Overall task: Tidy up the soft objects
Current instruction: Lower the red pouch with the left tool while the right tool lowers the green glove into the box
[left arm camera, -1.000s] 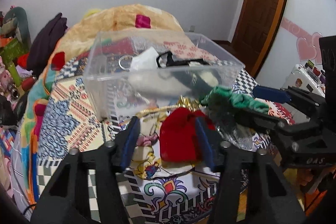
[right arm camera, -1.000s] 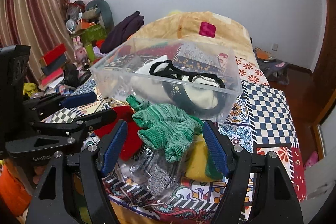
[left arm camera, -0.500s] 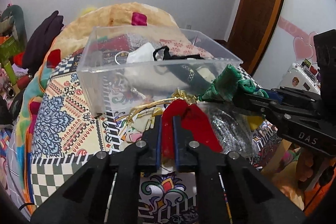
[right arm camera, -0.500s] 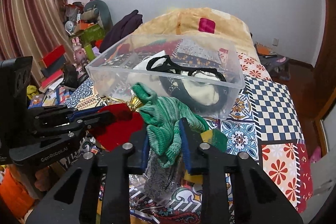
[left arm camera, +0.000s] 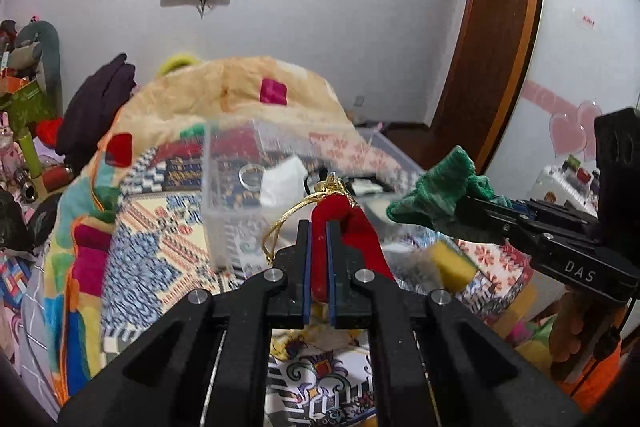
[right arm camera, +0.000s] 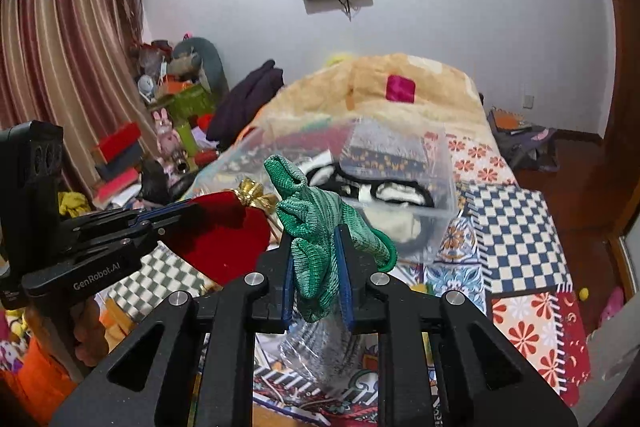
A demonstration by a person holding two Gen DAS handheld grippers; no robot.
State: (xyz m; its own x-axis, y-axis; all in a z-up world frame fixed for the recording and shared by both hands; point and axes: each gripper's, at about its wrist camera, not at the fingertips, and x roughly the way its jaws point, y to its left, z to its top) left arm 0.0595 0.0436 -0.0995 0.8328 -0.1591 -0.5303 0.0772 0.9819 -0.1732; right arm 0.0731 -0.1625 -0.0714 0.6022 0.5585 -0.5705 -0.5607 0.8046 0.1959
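My left gripper [left arm camera: 319,227] is shut on a red velvet pouch [left arm camera: 352,231] with a gold cord and holds it up above the bed; the pouch also shows in the right wrist view [right arm camera: 224,231]. My right gripper [right arm camera: 315,231] is shut on a green knitted cloth [right arm camera: 316,227], lifted beside the pouch; the cloth also shows in the left wrist view [left arm camera: 436,191]. A clear plastic bin [right arm camera: 400,143] sits on the bed just beyond both, holding a black and white soft item [right arm camera: 384,195] and a white cloth [left arm camera: 280,179].
The bed carries a patchwork quilt [right arm camera: 516,223] and a tan blanket heap [right arm camera: 420,79] at the far end. A yellow sponge [left arm camera: 452,259] and a shiny plastic bag [right arm camera: 320,351] lie below the grippers. Clutter stands at the left [right arm camera: 176,95]; a wooden door [left arm camera: 492,39] is at the right.
Both grippers closed on their items a second ago and have since lifted them off the bed, up toward the bin's rim. The views tilted upward.
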